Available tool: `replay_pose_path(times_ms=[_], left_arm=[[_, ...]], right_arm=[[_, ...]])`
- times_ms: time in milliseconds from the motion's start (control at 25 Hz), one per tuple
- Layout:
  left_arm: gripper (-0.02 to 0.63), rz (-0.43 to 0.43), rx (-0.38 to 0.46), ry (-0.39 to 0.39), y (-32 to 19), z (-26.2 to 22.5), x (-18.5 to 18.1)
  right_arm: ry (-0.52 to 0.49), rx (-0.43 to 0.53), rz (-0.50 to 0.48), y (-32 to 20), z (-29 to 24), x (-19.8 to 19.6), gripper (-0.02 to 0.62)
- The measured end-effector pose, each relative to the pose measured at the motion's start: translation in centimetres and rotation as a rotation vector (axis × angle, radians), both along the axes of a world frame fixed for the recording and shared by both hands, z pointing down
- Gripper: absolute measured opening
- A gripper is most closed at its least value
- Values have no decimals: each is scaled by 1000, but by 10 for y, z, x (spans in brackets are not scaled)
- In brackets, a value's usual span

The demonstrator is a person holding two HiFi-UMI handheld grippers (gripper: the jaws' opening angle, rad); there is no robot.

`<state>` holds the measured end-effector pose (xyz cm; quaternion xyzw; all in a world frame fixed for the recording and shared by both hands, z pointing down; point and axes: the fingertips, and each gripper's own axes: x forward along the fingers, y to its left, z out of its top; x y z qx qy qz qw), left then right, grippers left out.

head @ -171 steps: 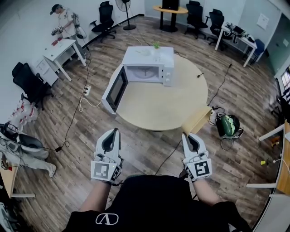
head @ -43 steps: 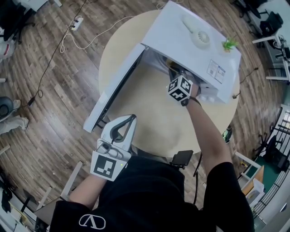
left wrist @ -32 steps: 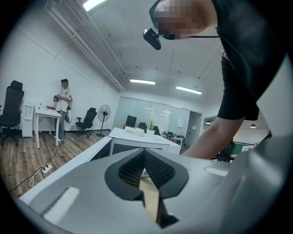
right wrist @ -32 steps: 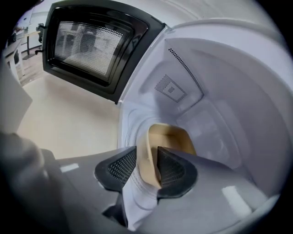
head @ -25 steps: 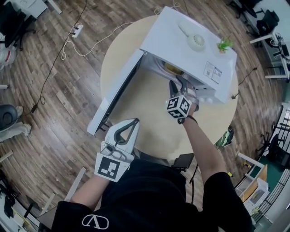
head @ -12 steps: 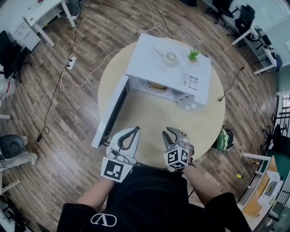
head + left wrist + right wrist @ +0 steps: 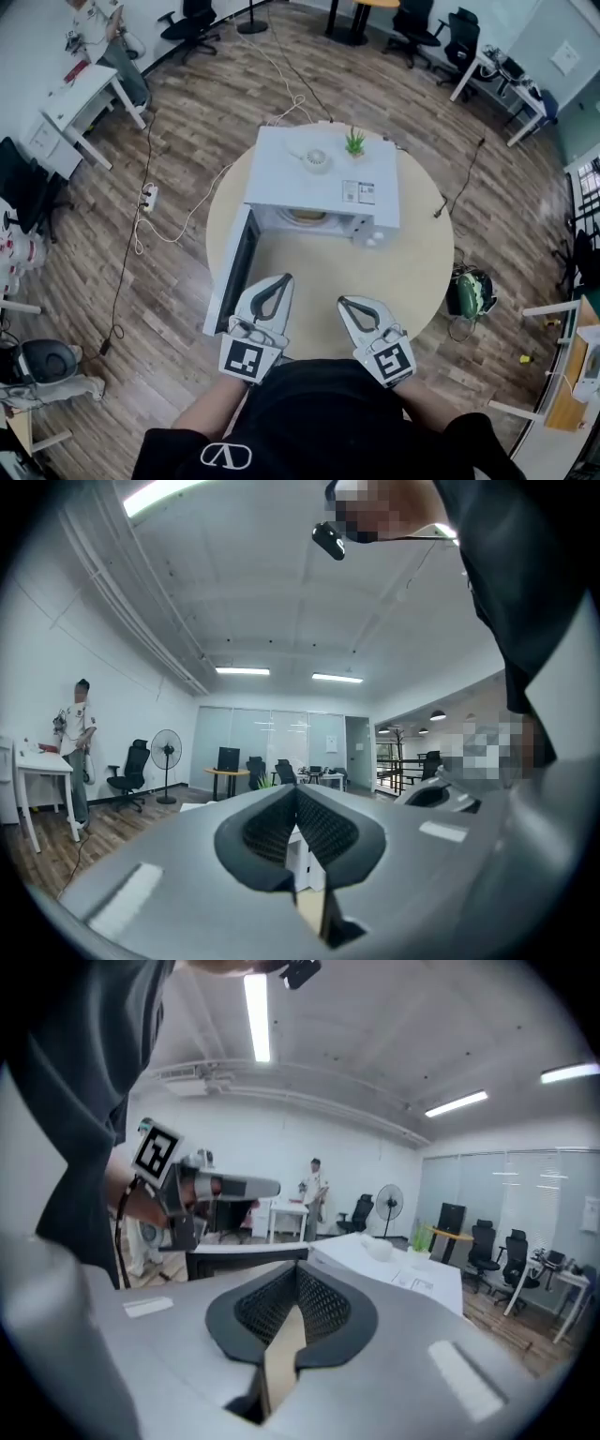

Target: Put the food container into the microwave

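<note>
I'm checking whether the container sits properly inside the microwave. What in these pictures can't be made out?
Food container: the head view shows only a yellowish sliver; the microwave roof hides the rest.
Its inside: in both gripper views, blocked by the shut left claw and the shut right claw.
Label on the microwave top: head view, print too small to read.

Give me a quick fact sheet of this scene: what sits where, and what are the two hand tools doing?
microwave: on the round table
door: open, swung left
container: inside the microwave
plant: on top of the microwave
left gripper: shut, empty, close to the person's body
right gripper: jaws just closed, now shut, nothing between them
</note>
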<state>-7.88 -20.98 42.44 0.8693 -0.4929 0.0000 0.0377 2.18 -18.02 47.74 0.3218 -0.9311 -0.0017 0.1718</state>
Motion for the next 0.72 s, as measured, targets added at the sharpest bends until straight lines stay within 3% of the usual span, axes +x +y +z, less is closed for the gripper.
replay_pose_path(times_ms=[80, 240, 720], left_arm=[[0, 1, 26, -12, -2, -11, -2], [0, -4, 77, -27, -6, -32, -6], [0, -51, 182, -39, -15, -83, -26]], right_arm=[[-105, 34, 77, -9, -33, 14, 9], [-207, 131, 178, -29, -76, 45, 9], [-332, 232, 352, -52, -122, 110, 9]])
